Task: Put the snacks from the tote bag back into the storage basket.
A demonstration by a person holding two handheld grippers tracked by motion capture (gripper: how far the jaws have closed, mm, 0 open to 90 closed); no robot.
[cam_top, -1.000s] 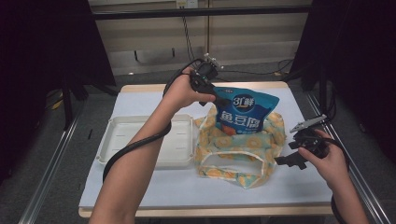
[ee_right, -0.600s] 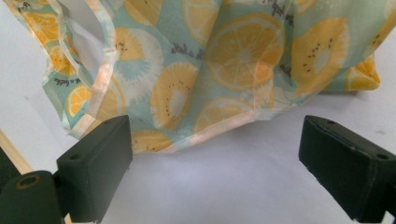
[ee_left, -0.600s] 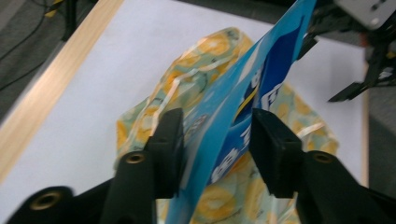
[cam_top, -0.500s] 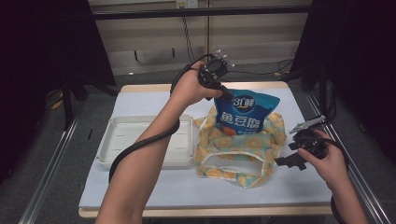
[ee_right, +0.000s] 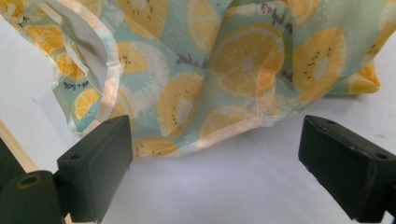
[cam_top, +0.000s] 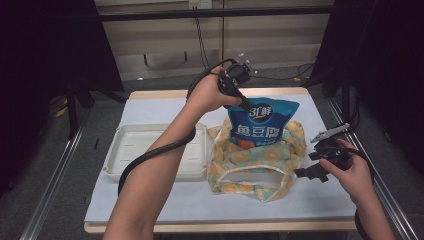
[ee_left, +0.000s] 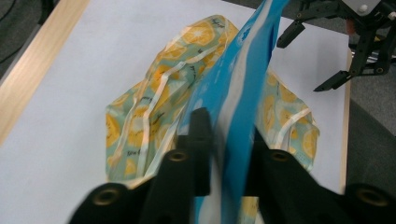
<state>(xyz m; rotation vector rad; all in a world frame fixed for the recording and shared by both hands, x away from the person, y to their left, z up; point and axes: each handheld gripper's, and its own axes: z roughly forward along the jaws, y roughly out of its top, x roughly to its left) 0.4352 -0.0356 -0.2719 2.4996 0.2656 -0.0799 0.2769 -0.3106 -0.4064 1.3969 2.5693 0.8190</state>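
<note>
A blue snack bag (cam_top: 262, 122) stands upright in the mouth of a citrus-print tote bag (cam_top: 250, 160) at the table's middle. My left gripper (cam_top: 245, 102) reaches down from the far side. Its jaws have just been closing, and they now pinch the blue bag's (ee_left: 243, 93) top edge between them (ee_left: 229, 135). The tote (ee_left: 154, 102) lies spread on the white table below. My right gripper (cam_top: 312, 167) rests at the tote's right side, low over the table. It stands open (ee_right: 224, 163), its jaws wide apart just short of the tote's (ee_right: 210, 70) hem.
A white plastic tray (cam_top: 150, 150) lies left of the tote, under my left forearm. A white sheet covers the table (cam_top: 165, 107), which has a wooden rim. Metal rails run along both sides. The right gripper (ee_left: 327, 51) shows beyond the bag in the left gripper view.
My left hand has shifted right and a little toward the far side, at the blue bag's top left corner. The right hand has stayed put.
</note>
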